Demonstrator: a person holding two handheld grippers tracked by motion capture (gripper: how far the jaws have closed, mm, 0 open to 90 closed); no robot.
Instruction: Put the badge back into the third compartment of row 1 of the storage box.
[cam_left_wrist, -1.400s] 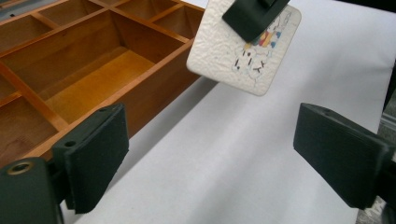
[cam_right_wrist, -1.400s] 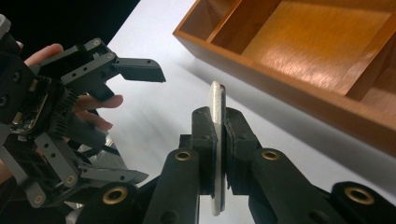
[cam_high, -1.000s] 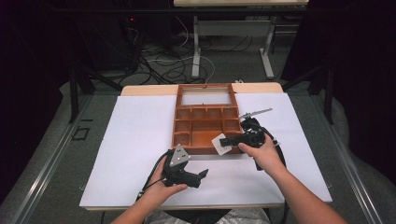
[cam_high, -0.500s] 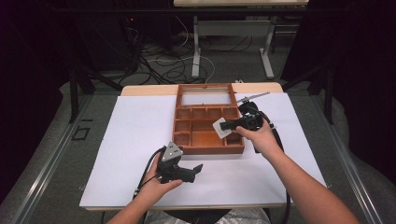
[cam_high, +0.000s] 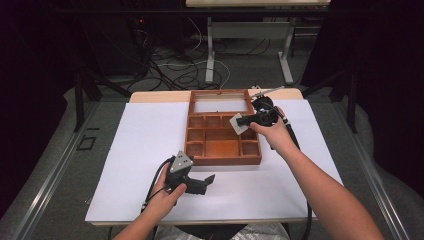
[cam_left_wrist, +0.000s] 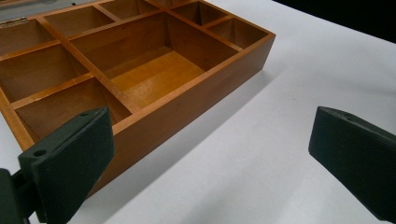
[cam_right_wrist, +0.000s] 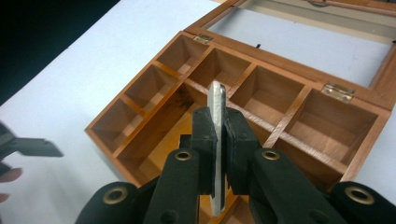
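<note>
white table (cam_high: 130, 150), wooden box (cam_high: 222, 159): right gripper (cam_high: 241, 121) pinches flat white piece (cam_right_wrist: 217, 112) edge-up, above box's compartments; left gripper (cam_left_wrist: 210, 163) spread, idle beside box.

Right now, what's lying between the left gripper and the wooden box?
Nothing: in the high view only bare white paper separates the left gripper from the wooden box.

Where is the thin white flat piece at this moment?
The thin white piece is clamped in the right gripper, in the high view above the right side of the wooden box; the right gripper view shows it edge-on between the jaws.
</note>
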